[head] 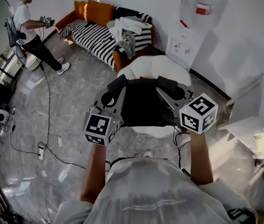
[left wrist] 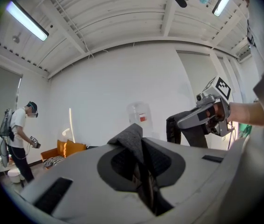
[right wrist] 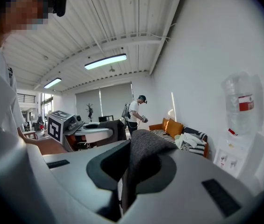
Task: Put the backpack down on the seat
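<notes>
A black backpack [head: 143, 104] hangs in the air between my two grippers, over a white round seat [head: 153, 68]. My left gripper [head: 114, 88] is shut on the backpack's left shoulder strap [left wrist: 132, 135], and the grey fabric sticks up between its jaws. The right gripper [head: 167, 91] is shut on the other strap [right wrist: 143, 148], pinched the same way. In the left gripper view, the right gripper [left wrist: 202, 116] shows off to the right with its dark strap hanging below it. In the right gripper view, the left gripper [right wrist: 66, 126] shows at the left. The bag hides most of the seat's middle.
An orange sofa [head: 104, 29] with a striped cover and clothes stands at the back. Another person [head: 29, 24] with grippers stands at the far left. A water dispenser [head: 192, 29] is against the wall. Cables [head: 43, 149] run over the floor, and a white table [head: 258, 120] is at the right.
</notes>
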`<control>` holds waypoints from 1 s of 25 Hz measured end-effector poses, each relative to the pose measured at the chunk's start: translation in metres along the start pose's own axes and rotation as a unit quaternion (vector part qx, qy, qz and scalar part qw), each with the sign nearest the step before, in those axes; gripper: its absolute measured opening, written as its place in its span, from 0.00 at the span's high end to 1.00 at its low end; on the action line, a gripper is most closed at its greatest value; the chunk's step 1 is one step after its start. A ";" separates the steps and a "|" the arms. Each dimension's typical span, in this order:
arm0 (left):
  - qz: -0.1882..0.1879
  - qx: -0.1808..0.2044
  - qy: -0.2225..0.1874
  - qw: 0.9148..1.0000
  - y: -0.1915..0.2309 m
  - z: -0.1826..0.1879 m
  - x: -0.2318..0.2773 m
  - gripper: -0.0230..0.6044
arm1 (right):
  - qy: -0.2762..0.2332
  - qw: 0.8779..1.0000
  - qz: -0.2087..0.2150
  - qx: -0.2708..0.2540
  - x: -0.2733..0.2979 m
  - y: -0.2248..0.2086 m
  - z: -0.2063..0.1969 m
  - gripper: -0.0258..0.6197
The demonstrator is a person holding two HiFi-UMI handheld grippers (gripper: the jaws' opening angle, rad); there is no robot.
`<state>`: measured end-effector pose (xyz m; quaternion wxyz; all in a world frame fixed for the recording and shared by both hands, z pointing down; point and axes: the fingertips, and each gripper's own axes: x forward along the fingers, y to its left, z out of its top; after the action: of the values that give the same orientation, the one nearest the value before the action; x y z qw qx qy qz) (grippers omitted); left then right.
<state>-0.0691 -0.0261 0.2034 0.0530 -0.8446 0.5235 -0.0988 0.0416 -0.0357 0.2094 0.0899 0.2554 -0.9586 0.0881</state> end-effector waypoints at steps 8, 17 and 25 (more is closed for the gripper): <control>0.007 -0.002 0.018 1.000 0.001 -0.008 0.028 0.90 | 0.005 1.000 0.012 0.012 0.011 -0.032 -0.004 0.91; 0.000 -0.018 0.024 1.000 0.006 -0.028 0.047 0.90 | 0.017 0.999 -0.003 0.034 0.024 -0.049 -0.021 0.91; -0.036 -0.030 0.035 0.998 0.035 -0.047 0.085 0.90 | 0.033 0.998 -0.023 0.050 0.059 -0.080 -0.029 0.91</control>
<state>-0.0735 -0.1168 0.2522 0.0059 -0.8604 0.4966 -0.1145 0.0357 -0.1255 0.2602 0.1106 0.2781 -0.9435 0.1424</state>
